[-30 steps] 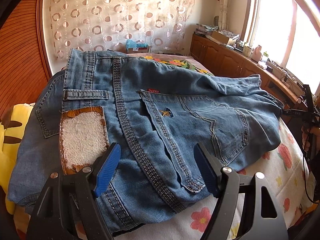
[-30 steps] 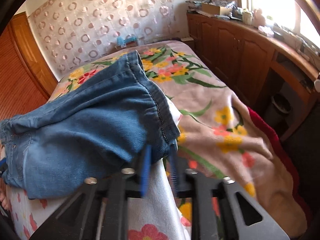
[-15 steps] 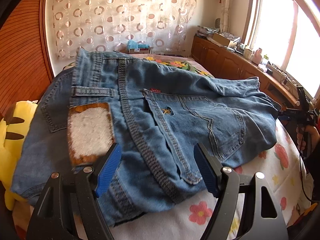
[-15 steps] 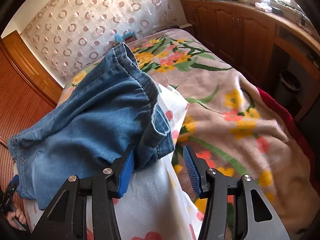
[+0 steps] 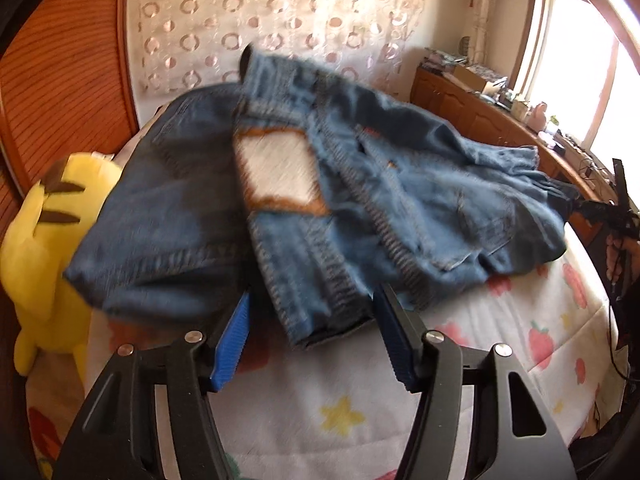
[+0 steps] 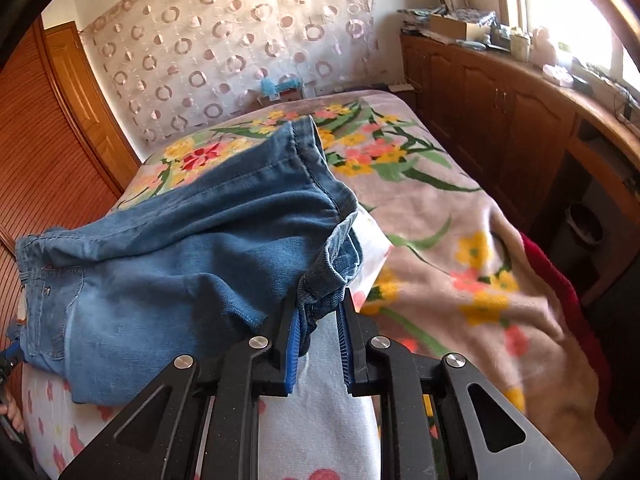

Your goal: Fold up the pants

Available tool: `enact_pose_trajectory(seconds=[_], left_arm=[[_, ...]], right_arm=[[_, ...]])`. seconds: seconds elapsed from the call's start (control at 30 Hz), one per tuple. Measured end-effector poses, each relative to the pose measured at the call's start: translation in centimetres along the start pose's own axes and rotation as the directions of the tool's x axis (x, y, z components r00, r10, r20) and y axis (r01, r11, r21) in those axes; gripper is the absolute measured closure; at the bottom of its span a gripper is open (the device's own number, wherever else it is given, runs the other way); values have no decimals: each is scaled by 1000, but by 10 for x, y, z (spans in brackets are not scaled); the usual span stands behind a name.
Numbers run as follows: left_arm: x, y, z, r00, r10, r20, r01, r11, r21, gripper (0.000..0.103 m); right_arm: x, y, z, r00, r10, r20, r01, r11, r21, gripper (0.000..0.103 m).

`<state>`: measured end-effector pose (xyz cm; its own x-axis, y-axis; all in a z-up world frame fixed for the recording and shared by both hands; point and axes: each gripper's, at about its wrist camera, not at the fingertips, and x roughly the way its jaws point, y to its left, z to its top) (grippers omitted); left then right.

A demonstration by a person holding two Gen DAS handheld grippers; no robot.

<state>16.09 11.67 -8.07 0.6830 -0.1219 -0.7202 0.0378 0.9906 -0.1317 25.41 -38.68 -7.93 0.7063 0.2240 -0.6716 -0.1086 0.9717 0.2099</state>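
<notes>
Item: jeans (image 5: 320, 208), heaped on your bed (image 5: 480, 360). Your left hand-held gripper (image 5: 312, 344), jaws just narrowing, stands spread around the waistband. Your right hand-held gripper (image 6: 318, 344), jaws just closing, pinches the leg hem (image 6: 324, 284).

One pair of jeans (image 5: 320, 208), one yellow plush toy (image 5: 44, 248) at nine o'clock and two grippers are counted: left gripper (image 5: 312, 340), right gripper (image 6: 318, 344).
</notes>
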Motion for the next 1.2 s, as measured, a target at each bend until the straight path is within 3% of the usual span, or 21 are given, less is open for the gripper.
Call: enact_pose_trajectory(seconds=[0.17,0.2,0.3,0.4,0.57,0.87,1.03,1.2], left_arm=[[3,1,-4,1000,-11,13,11,1000,-5,43],[5,-3,-3,1000,-19,20,19,1000,9,56],[4,-7,-2,999,-27,35,26,1000,17,76],[-2,-8,2,997,-41,63,41,999,-9,87],[-27,-18,16,988,-26,155,24,1000,15,88],[-85,-12,42,951,-10,310,-3,999,39,90],[-115,2,29,934,4,356,-19,999,39,90],[-133,13,8,929,10,370,-19,1000,18,90]], right_arm=[[-3,-1,0,1000,-2,22,3,1000,-19,87],[-3,-2,0,1000,-1,25,2,1000,-20,87],[-2,-3,-1,999,-1,33,2,1000,-25,89],[-3,0,3,999,2,52,0,999,-35,93],[-13,6,5,993,-12,115,21,997,-79,94],[-55,11,-4,972,-13,235,34,996,-87,97],[-77,8,-33,964,13,266,16,994,-107,98],[-103,-2,-63,956,42,290,-15,995,-96,98]])
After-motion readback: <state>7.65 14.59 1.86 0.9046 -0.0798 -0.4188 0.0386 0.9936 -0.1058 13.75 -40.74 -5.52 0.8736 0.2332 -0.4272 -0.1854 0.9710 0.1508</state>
